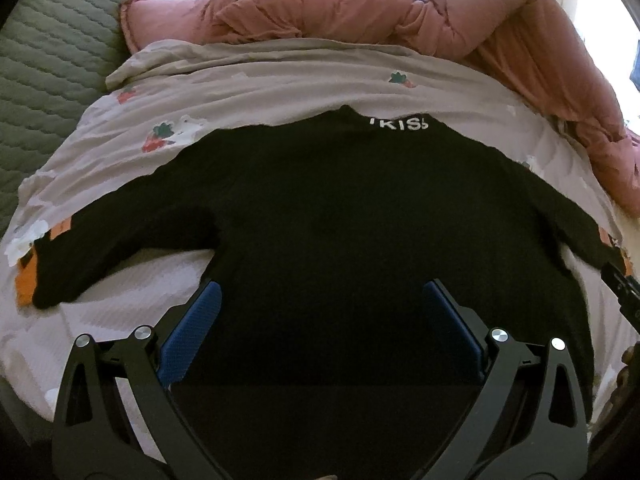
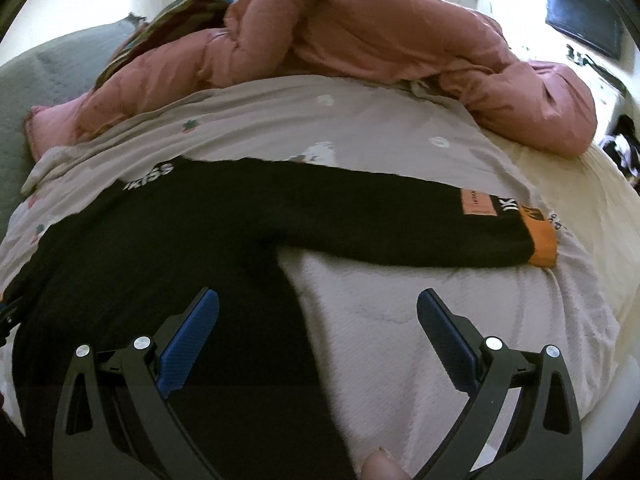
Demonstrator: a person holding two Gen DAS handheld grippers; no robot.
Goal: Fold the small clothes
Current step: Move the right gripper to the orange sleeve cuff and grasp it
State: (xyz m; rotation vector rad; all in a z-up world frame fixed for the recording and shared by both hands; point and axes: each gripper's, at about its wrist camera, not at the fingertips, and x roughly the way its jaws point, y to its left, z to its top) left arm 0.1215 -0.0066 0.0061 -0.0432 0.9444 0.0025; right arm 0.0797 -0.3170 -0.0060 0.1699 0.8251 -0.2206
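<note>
The black sweater (image 1: 340, 220) lay spread flat on the bed, collar to the far side with white lettering at the neck, hem toward the near edge; both sleeves were stretched outward, so its long axis ran left to right across the scene; the left sleeve (image 1: 120, 240) ended in an orange cuff near the left edge of the bed, and the right sleeve (image 2: 400, 216) reached right to an orange cuff (image 2: 542, 240) with a patch beside it.

The left tool (image 1: 320, 312) hung over the lower body of the sweater with its blue pads wide apart and nothing between them; the right tool (image 2: 318, 320) was likewise spread and empty, straddling the sweater's right side edge just below the armpit, with black knit under its left pad and bare bedding under its right pad.

From there the right sleeve lay far and to the right of the right tool, so that tool seemed the nearer one for taking it and bringing it across the body; the left sleeve fell to the left tool in the same way; no fold appeared made yet.

Beneath the sweater lay a pale printed sheet (image 1: 260, 80); beyond it a rumpled pink quilt (image 1: 400, 12) was heaped along the far side, with a green quilted cover (image 1: 52, 60) at the far left.
</note>
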